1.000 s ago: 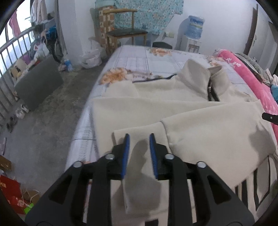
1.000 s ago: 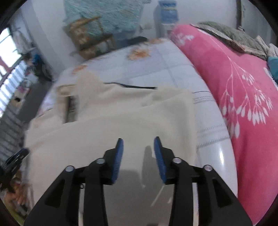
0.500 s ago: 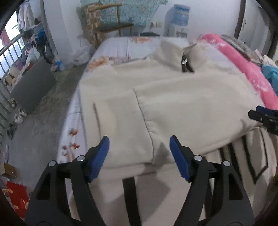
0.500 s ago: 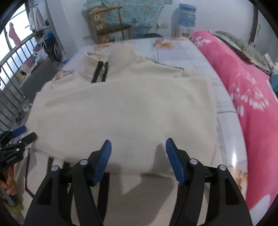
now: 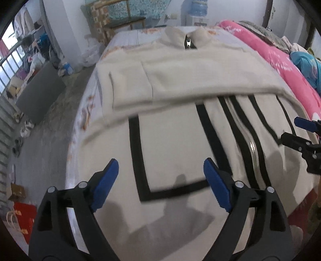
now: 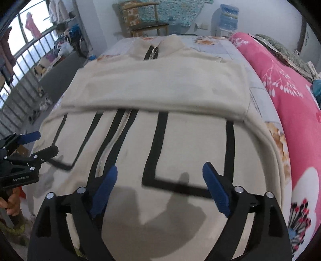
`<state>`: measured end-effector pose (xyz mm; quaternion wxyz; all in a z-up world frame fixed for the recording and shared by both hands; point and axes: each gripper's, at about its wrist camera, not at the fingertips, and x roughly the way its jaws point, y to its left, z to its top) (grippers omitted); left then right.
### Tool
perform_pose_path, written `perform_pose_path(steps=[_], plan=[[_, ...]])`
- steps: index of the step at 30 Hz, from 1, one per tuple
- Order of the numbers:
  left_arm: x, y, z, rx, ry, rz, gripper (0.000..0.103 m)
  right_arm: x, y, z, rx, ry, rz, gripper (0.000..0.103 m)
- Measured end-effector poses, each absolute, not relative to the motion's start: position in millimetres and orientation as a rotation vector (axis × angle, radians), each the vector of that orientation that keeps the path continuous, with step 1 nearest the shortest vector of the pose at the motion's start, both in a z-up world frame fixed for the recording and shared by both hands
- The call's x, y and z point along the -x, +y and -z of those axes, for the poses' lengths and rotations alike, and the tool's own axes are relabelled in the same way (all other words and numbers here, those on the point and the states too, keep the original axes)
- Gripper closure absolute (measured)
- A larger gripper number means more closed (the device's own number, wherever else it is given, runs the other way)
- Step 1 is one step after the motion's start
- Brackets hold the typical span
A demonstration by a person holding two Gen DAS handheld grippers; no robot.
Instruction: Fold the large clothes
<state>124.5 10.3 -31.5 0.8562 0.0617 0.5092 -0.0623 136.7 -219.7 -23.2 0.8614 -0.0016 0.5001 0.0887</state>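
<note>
A cream zip-front jacket (image 5: 180, 140) with black stripes lies flat on the bed, collar at the far end. Both sleeves are folded across its chest (image 6: 160, 88), forming a cream band. My left gripper (image 5: 160, 176) hovers over the jacket's lower left part, its jaws opening wide with nothing between them. My right gripper (image 6: 158, 178) hangs over the lower right part near the zip (image 6: 104, 158), jaws also opening and empty. Each gripper shows at the edge of the other's view: the right gripper (image 5: 301, 132), the left gripper (image 6: 30, 144).
A pink flowered quilt (image 6: 291, 96) runs along the bed's right side. The bed's left edge drops to a concrete floor (image 5: 46, 144) with shoes, bags and a grey board. A wooden chair (image 6: 148, 22) and a water dispenser (image 6: 226, 18) stand beyond the far end.
Both grippers let go of the sleeves, opened wide and drew back toward the jacket's hem. The folded sleeves now lie farther away and the striped lower front fills the near view.
</note>
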Motion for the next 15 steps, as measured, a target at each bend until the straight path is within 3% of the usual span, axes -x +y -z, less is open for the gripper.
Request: perform_pose_path(steps=[6,15], plan=[[-110,9,57,-0.153,1.114,0.084,0.019,-131,-217,50,0.030,1.102,-0.159,0.015],[-104,18,61,-0.097,1.115,0.055,0.007,-129,-209,62,0.096,1.088,-0.132,0.006]])
